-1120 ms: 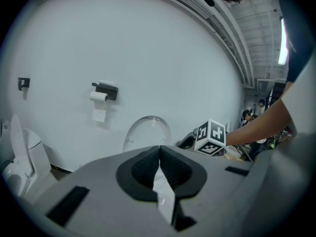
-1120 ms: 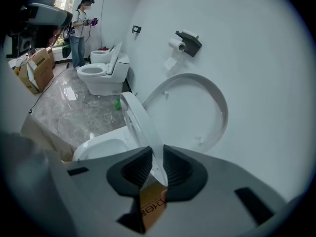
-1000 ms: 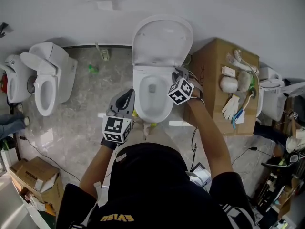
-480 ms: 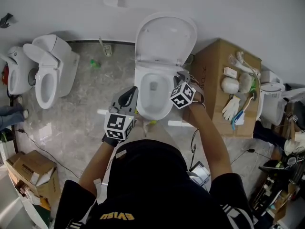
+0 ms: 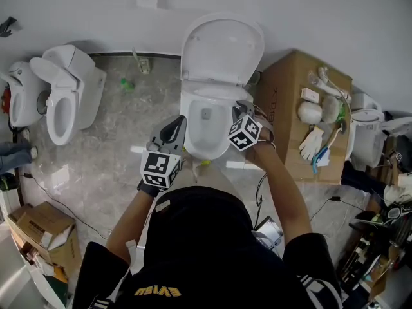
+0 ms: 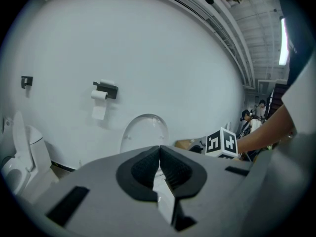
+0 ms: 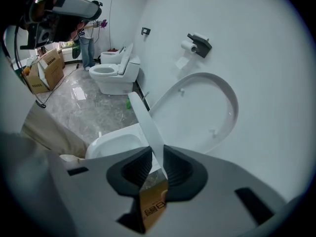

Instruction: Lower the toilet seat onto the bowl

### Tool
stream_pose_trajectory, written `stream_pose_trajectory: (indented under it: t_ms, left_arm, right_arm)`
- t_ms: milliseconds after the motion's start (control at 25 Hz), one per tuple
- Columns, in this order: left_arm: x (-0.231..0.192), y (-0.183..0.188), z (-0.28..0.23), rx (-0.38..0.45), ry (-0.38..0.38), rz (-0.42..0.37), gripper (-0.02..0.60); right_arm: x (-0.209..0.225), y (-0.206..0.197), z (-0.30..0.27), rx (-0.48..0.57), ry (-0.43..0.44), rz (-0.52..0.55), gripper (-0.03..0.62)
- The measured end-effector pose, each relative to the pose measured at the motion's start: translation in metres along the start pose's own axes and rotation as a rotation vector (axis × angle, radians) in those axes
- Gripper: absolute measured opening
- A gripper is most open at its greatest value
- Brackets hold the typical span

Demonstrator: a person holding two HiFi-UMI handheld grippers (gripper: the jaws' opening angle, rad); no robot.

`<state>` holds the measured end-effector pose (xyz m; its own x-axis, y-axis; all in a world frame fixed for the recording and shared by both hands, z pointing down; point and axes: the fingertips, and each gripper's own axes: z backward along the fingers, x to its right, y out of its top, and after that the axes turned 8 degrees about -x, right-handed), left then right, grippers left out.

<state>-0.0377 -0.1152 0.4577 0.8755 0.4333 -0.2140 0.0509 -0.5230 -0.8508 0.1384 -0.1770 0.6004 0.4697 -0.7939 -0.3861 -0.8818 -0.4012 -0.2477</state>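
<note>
- Right gripper view: the right gripper [image 7: 157,158] is narrowly open, its pads clamped on the rim of the toilet seat [image 7: 147,125]. The seat runs up and away from the jaws. The lid [image 7: 202,112] stands upright beyond it, and the bowl [image 7: 116,144] lies below, left of the jaws.
- Left gripper view: the left gripper [image 6: 159,158] is fully closed and empty, well short of the toilet.
- Head view: over the last second the right gripper has drawn towards the person and slightly down. The seat is judged partway lowered, not yet on the bowl.
</note>
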Motion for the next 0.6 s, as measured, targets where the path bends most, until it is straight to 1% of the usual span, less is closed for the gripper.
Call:
stream_pose_trajectory:
  t_ms: [160, 360, 600]
  left_arm:
    - [-0.001, -0.001, 0.003, 0.006, -0.004, 0.036, 0.012]
    - [0.005, -0.006, 0.005, 0.007, 0.002, 0.039, 0.012]
    - [0.016, -0.019, 0.014, 0.007, 0.023, 0.06, 0.012]
  right_arm:
    - [-0.015, -0.004, 0.003, -0.004, 0.018, 0.025, 0.066]
    - [-0.028, -0.014, 0.004, -0.009, 0.031, 0.044, 0.064]
    - [-0.029, -0.015, 0.004, 0.002, 0.029, 0.053, 0.061]
